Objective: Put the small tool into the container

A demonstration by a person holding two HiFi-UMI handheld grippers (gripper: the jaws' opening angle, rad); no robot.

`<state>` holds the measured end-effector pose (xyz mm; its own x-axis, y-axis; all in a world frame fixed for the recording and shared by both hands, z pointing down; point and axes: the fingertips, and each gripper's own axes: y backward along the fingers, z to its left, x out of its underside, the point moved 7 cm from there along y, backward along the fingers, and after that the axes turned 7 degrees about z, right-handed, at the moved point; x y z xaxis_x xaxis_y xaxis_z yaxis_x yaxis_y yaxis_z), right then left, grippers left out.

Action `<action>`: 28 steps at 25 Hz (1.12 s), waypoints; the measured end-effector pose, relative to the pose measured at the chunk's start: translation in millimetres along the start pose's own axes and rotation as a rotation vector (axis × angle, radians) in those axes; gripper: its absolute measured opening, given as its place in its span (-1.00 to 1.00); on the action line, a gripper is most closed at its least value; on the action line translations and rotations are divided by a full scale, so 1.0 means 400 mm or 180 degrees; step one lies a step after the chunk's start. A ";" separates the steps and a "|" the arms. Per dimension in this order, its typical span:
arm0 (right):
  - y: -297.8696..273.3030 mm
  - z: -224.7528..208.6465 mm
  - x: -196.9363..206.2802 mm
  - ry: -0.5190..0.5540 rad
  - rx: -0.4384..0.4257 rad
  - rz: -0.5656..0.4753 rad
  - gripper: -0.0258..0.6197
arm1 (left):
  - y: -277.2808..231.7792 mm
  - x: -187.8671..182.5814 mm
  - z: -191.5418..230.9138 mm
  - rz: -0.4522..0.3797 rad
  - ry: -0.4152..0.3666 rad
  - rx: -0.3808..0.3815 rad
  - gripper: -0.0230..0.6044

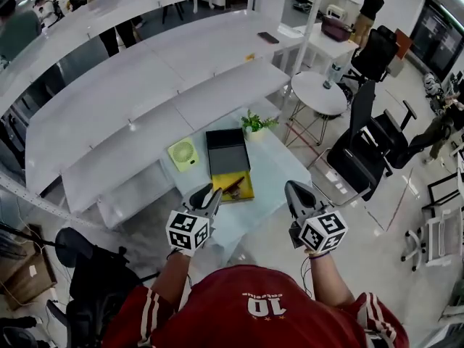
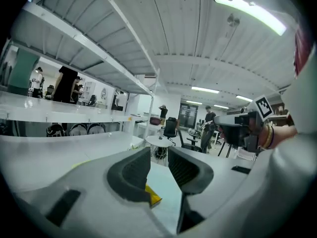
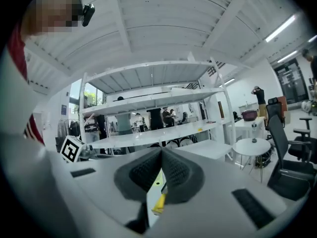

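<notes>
counter (image 1: 279, 158): pale top, way below both hands. Everything that matters sits on it in one cluster, with a green fan (image 1: 183, 153) off to the left.

box (image 1: 226, 151): dark, flat, open on top, right behind the tray. It looks empty from up here.

tray (image 1: 245, 191): yellow and shallow, at the near end of the box. I can't tell if the two touch. I'm reading this as the container, since the tool's already in it. A yellow corner peeks out under the jaws in both gripper views.

left hand-held gripper (image 1: 208, 193): up high over the near edge of the tray and pointing roughly level. Its jaws are spread wide with nothing between them (image 2: 158, 155), just counter showing through the gap, so it's let go.

right hand-held gripper (image 1: 299, 193): also up high, off to the right and well clear of the tray. The jaw tips are pressed together (image 3: 161, 155) and it isn't carrying anything.

tool (image 1: 233, 185): small brownish thing lying at a slant on the tray. It's too tiny to say what kind of tool it is.

step: looks like the drop is done and this is the back-off.

tips: hold both grippers up and away so nothing clips the tray rim. Before calling it finished, look down and check that the tool sits fully inside and isn't hanging over an edge.

if the box is the real target: come straight down with the left jaws spread, line them across the tool's long side, and pinch mid-handle. The tray is light, so go slow or it'll probably skate.
</notes>
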<state>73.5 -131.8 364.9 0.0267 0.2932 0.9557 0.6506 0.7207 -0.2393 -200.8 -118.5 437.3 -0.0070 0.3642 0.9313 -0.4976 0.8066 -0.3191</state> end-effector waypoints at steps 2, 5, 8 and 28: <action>0.016 0.001 -0.027 0.0052 -0.0110 -0.0045 -0.91 | 0.020 -0.029 -0.017 -0.0095 0.0032 -0.0046 -0.55; 0.046 -0.013 -0.077 0.0072 -0.0240 -0.0148 -0.91 | 0.056 -0.091 -0.053 -0.0320 0.0077 -0.0118 -0.57; 0.084 -0.032 -0.121 0.0081 -0.0298 -0.0283 -0.91 | 0.102 -0.162 -0.096 -0.0581 0.0085 -0.0137 -0.61; 0.235 -0.054 -0.243 0.0160 -0.0227 -0.0795 -0.91 | 0.279 -0.330 -0.244 -0.1273 -0.0105 -0.0570 -0.92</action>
<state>148.3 -106.2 253.2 -0.1049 0.0789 0.9913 0.6935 0.7203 0.0161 -170.5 -31.1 261.7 0.1264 -0.0060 0.9920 -0.3087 0.9501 0.0451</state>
